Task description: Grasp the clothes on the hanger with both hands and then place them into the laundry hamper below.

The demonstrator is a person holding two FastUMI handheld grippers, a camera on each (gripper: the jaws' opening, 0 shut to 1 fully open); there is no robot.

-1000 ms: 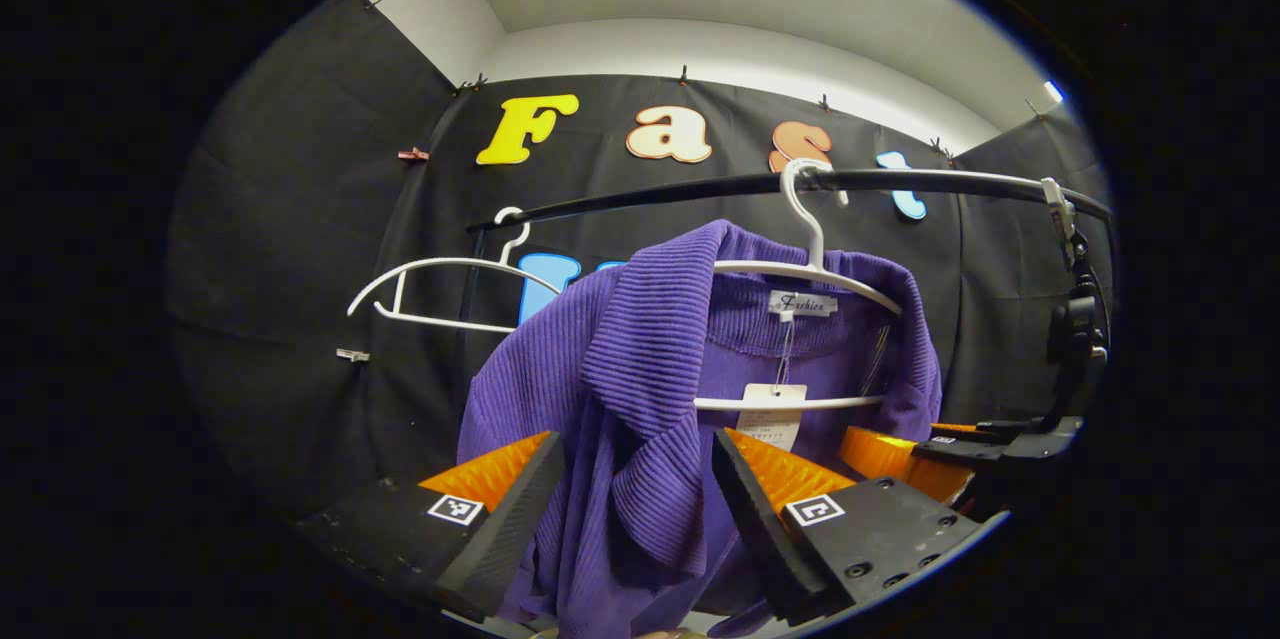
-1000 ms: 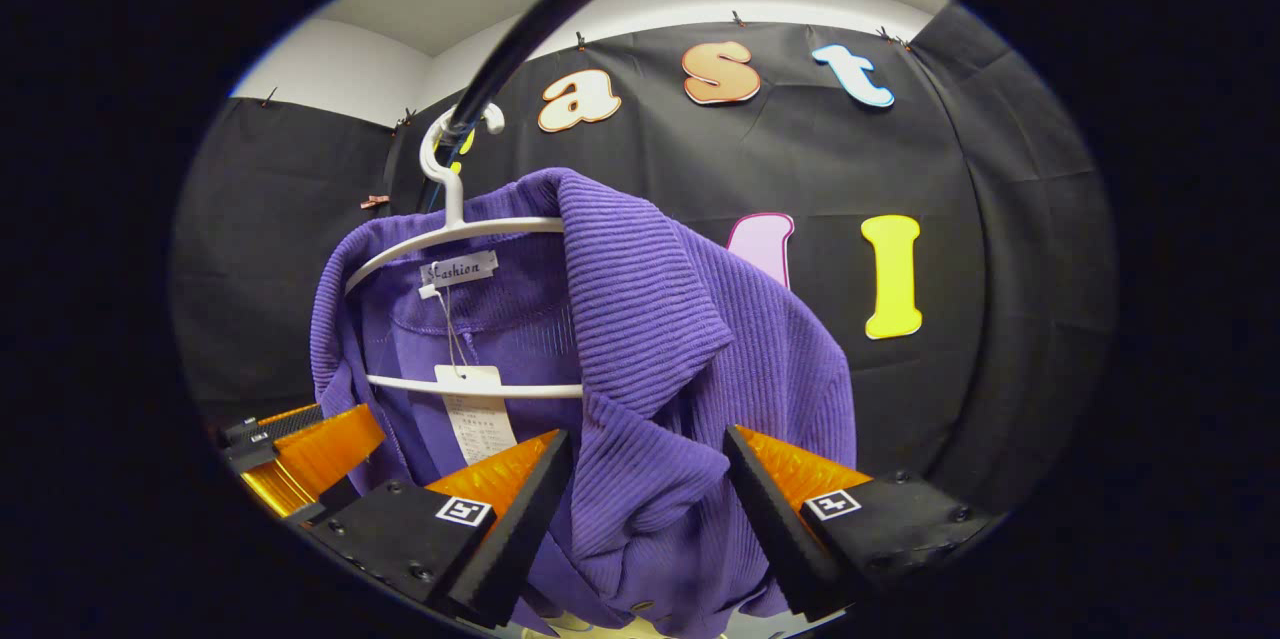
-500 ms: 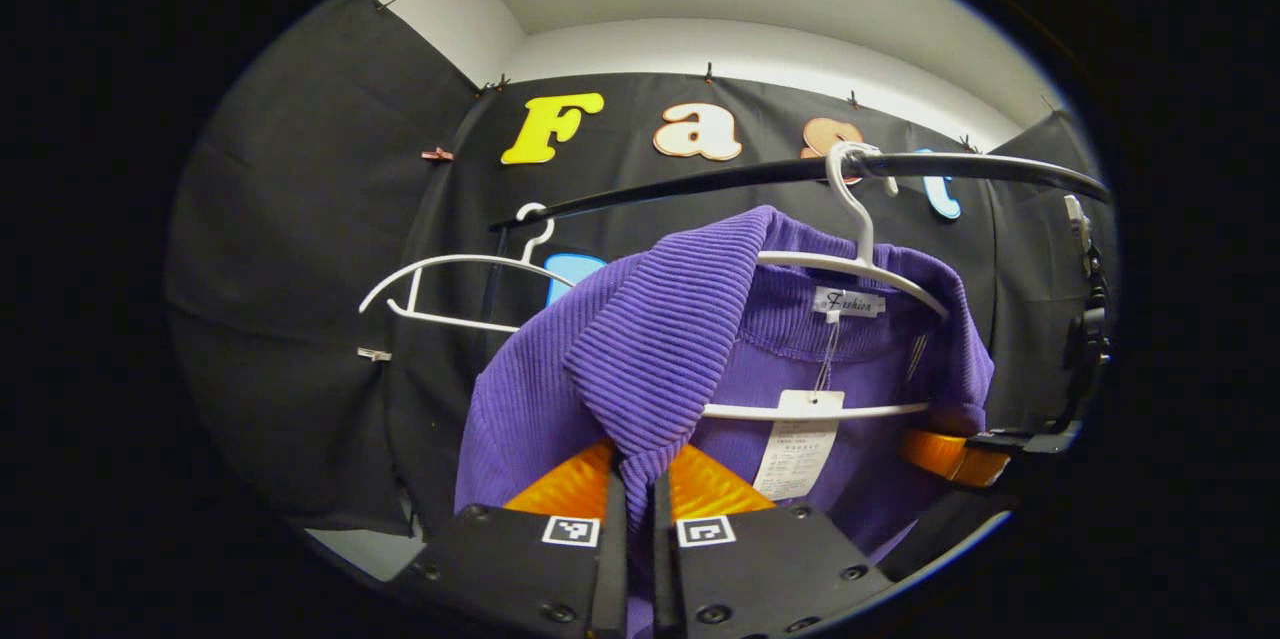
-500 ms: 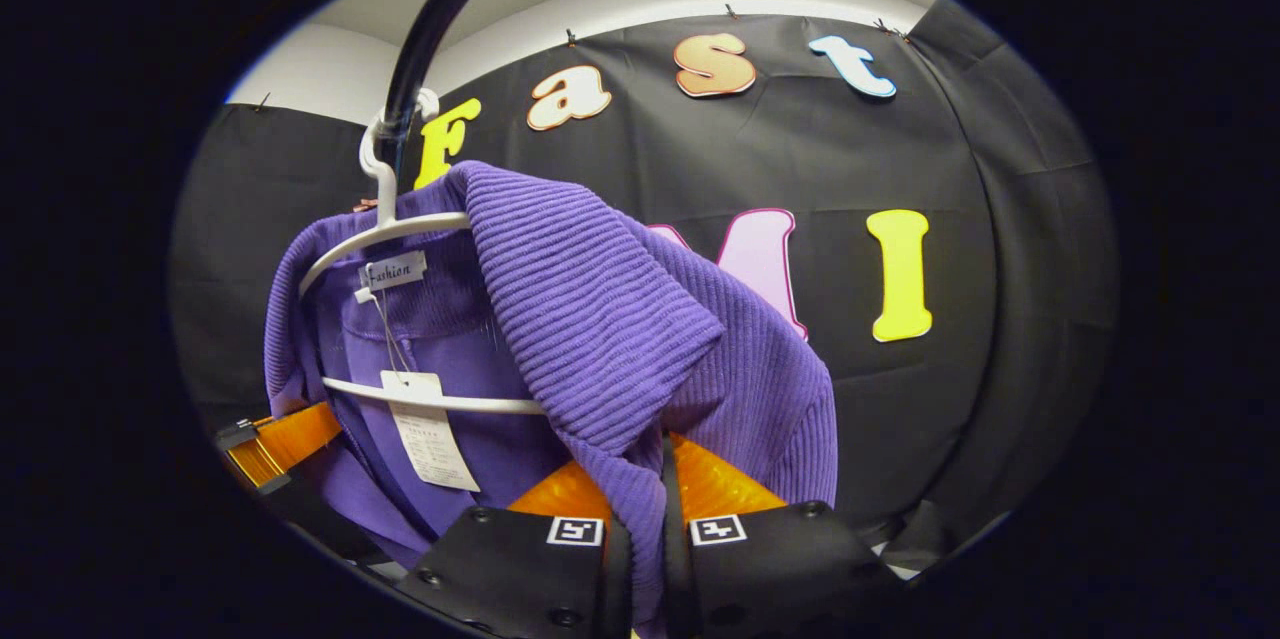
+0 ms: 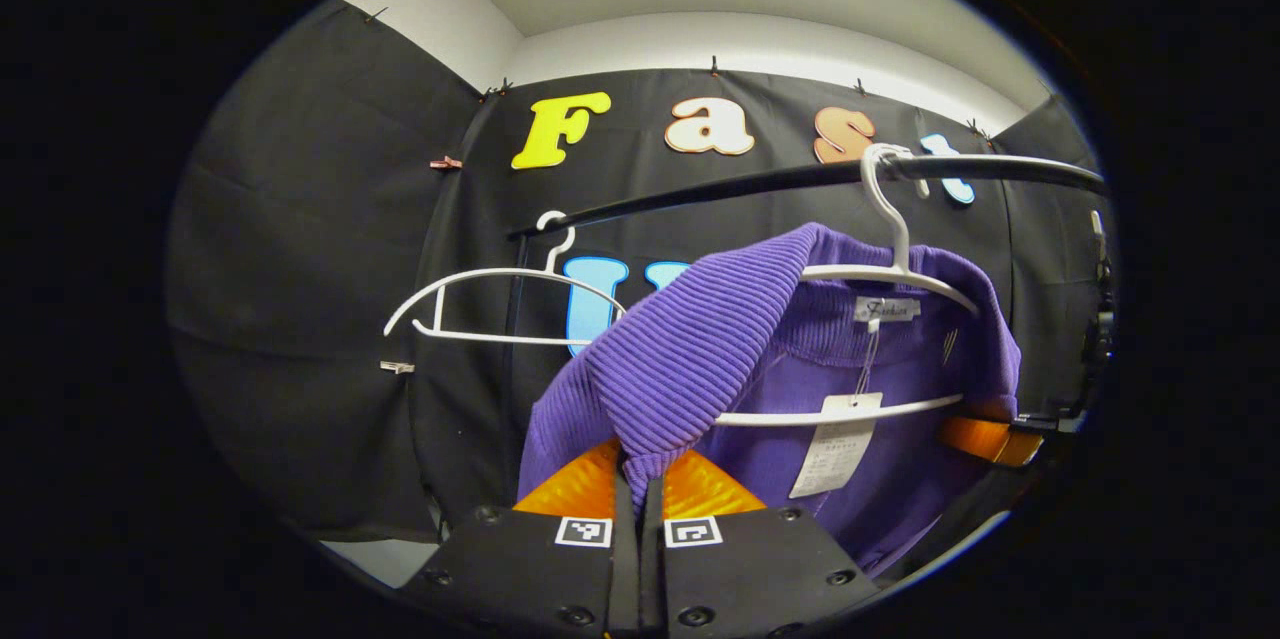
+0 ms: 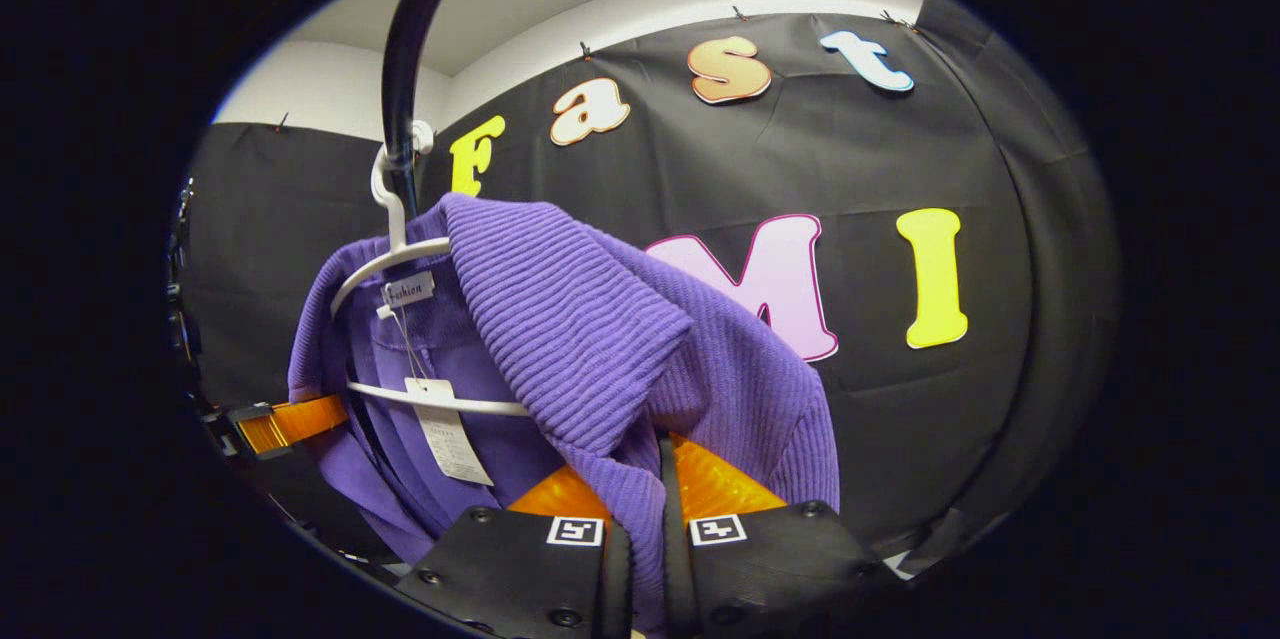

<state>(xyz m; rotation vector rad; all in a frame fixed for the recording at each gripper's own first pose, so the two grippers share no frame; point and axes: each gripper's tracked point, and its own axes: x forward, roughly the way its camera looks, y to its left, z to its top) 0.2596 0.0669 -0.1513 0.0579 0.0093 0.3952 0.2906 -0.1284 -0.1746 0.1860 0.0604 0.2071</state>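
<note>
Two tongs grip one purple garment (image 5: 700,349), each pinched tight on a lapel with barely a slit between the fingers. In the left gripper view the left tongs (image 5: 640,519) have closed on the tip of the ribbed collar flap that hangs down toward the camera; in the right gripper view the right tongs (image 6: 640,529) are clamped the same way on the opposite flap, cloth squeezed between both fingers. The right tongs also appear at the far edge of the left gripper view (image 5: 985,439), touching the garment's other side.

The garment is still on its white hanger (image 5: 890,271), a thin curved plastic frame with a lower crossbar, hooked over a round black rail (image 5: 760,184). Its knit is thick and corded, with ridges running across the wide collar and down the shoulders; the inner back panel looks smoother. A small woven neck label (image 5: 887,309) sits just below the hanger's neck, carrying script lettering too small to be sure of. A pale card swing tag (image 5: 838,444) dangles from it on a string, across the crossbar, its printed lines unreadable.

Farther along the rail hangs a second white hanger (image 5: 500,304), bare, well apart from the garment. Black cloth covers the booth wall (image 6: 860,159) behind, pinned with small clips along its top edge.
</note>
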